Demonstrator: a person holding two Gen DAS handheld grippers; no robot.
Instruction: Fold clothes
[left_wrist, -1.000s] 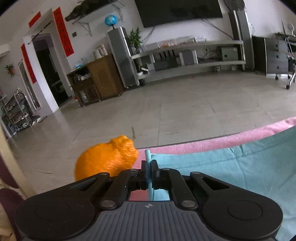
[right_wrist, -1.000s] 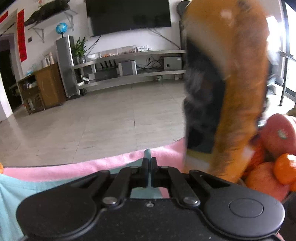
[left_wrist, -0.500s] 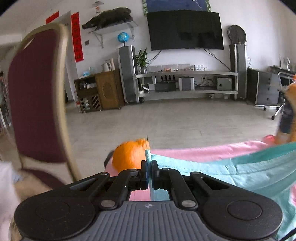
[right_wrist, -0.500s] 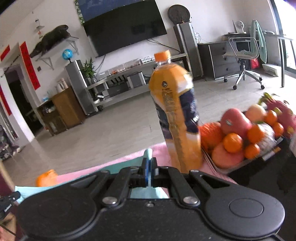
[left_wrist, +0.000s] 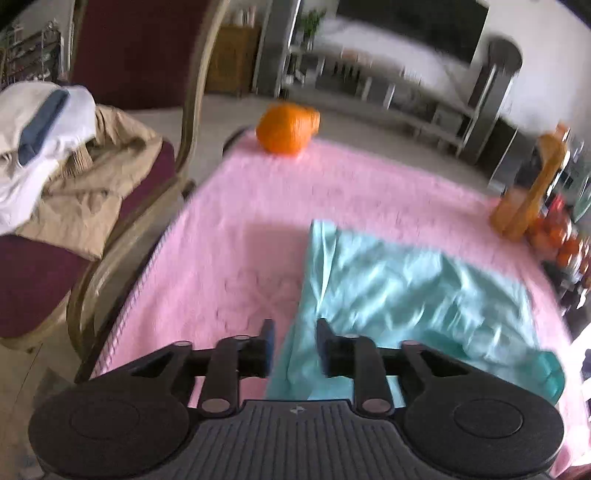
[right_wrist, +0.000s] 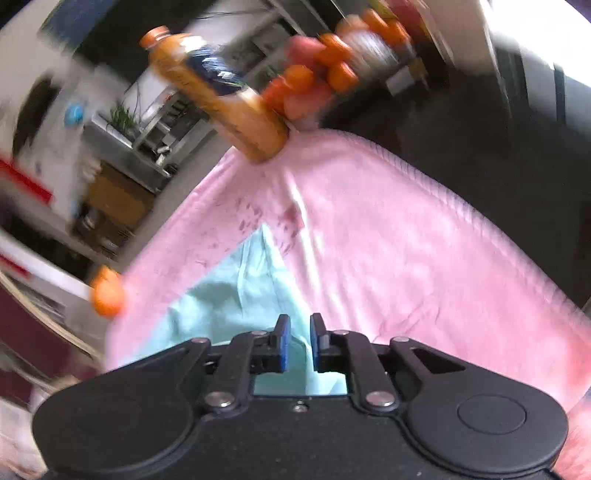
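A light teal garment (left_wrist: 402, 291) lies folded on the pink cloth (left_wrist: 258, 229) that covers the table. My left gripper (left_wrist: 293, 347) hangs open just over the garment's near left edge, nothing held between its blue pads. In the right wrist view the same teal garment (right_wrist: 236, 299) shows ahead and under the fingers. My right gripper (right_wrist: 297, 343) is open too, its pads a small gap apart above the garment's near right part. Both views are motion blurred.
An orange plush toy (left_wrist: 286, 127) sits at the far edge of the table. An orange drink bottle (right_wrist: 218, 92) and a tray of fruit (right_wrist: 321, 70) stand at the far right. A maroon chair (left_wrist: 122, 66) with piled clothes (left_wrist: 62, 162) is on the left.
Both grippers have let go of the teal garment's edge and opened. They have risen and tilted down, so the garment now lies folded on the pink cloth.
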